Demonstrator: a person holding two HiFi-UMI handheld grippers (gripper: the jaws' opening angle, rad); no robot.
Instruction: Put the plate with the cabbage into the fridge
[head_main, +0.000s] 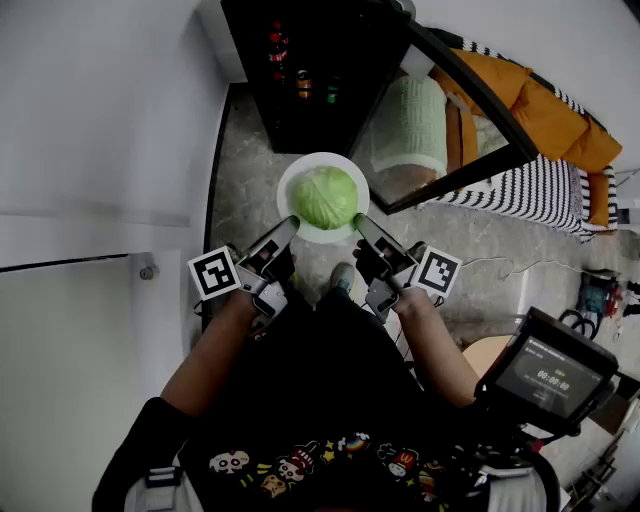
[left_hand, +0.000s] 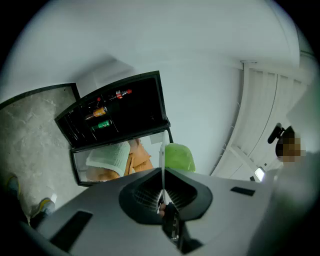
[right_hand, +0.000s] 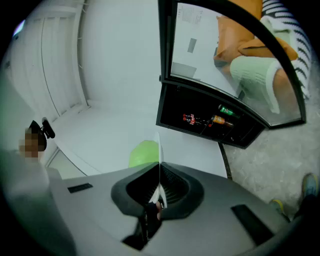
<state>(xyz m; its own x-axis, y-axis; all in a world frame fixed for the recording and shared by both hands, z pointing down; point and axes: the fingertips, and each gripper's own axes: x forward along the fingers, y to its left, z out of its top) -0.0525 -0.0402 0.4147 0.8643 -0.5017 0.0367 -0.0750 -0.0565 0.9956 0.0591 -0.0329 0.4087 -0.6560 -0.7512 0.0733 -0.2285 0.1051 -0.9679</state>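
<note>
A white plate (head_main: 288, 187) with a green cabbage (head_main: 325, 196) on it hangs in front of the open black fridge (head_main: 300, 110). My left gripper (head_main: 289, 226) is shut on the plate's near left rim. My right gripper (head_main: 360, 222) is shut on its near right rim. In the left gripper view the plate (left_hand: 162, 155) shows edge-on between the shut jaws of the left gripper (left_hand: 163, 196), with the cabbage (left_hand: 179, 157) behind it. The right gripper view shows the same: the plate's edge (right_hand: 159, 150), the cabbage (right_hand: 144, 152), and the right gripper (right_hand: 159, 192) clamped on the rim.
The fridge's glass door (head_main: 440, 130) stands open to the right and reflects cushions. Bottles and cans (head_main: 280, 45) stand on an inner shelf. A white wall (head_main: 100, 120) is at the left. A striped and orange sofa (head_main: 545, 150) and a device with a screen (head_main: 550, 375) are at the right.
</note>
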